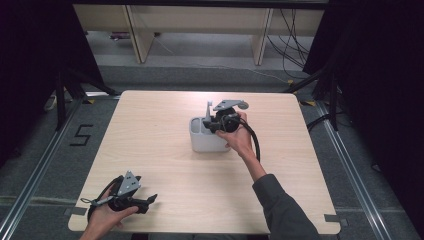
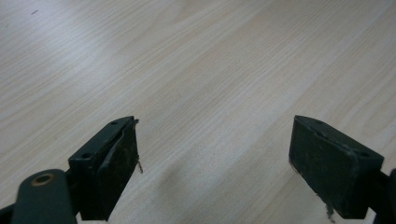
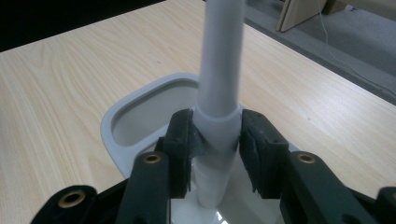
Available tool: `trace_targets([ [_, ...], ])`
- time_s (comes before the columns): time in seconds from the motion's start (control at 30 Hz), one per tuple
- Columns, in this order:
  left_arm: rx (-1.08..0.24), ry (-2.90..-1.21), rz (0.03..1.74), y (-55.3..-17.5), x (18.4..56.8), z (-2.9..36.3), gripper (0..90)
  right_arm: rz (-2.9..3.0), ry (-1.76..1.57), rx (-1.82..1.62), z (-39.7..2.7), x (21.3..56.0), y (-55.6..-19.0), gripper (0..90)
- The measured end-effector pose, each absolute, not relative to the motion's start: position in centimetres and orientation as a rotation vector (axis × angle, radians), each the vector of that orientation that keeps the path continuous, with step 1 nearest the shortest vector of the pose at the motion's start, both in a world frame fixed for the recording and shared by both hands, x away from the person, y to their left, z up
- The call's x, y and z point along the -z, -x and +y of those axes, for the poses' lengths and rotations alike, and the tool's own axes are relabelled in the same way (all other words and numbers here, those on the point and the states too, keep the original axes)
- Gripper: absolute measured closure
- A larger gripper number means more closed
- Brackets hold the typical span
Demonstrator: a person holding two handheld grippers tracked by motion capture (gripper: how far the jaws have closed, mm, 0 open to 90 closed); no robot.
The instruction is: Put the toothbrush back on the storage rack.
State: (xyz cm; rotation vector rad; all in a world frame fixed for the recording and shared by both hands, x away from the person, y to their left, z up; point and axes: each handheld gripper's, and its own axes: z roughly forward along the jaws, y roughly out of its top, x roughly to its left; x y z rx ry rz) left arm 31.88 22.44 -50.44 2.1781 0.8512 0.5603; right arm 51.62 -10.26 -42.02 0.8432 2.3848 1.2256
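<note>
Above the grey caddy (image 1: pixel 207 141), the right gripper (image 3: pixel 215 140) clamps a white rod (image 3: pixel 219 74); the left gripper (image 2: pixel 215 163) gapes wide.

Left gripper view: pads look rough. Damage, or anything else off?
Yes. The left tool's pads are scuffed, with frayed bits hanging off their edges. Otherwise normal: the right tool grips a white rod upright in the grey holder; nothing spilled on the table.

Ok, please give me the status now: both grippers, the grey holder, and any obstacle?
Right gripper shut on white handle, over grey holder. Left gripper open, idle at near table corner. No obstacle seen.
</note>
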Motion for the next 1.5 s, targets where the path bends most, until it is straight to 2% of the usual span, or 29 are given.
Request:
trace_targets([
  [0.23, -0.56, -2.178, 0.852, -31.9, 50.4, 22.5, 15.2, 2.371, -0.846, -1.25, -10.3, 42.0, -51.6, 61.2],
  [0.5, -0.559, -2.179, 0.852, -31.9, 50.5, 22.4, 15.2, 2.349, -0.875, -1.255, -10.5, 41.5, -51.2, 48.7],
  [0.7, -0.566, -2.206, 0.837, -31.9, 50.4, 22.6, 15.2, 2.348, -0.876, -1.257, -10.8, 41.1, -50.9, 43.7],
  [0.9, -0.559, -2.18, 0.854, -31.9, 50.5, 22.5, 15.2, 2.341, -0.912, -1.274, -11.1, 40.5, -50.1, 41.0],
  [1.5, -0.569, -2.197, 0.842, -32.0, 50.4, 22.6, 15.2, 2.296, -0.892, -1.307, -13.2, 39.4, -48.8, 40.2],
])
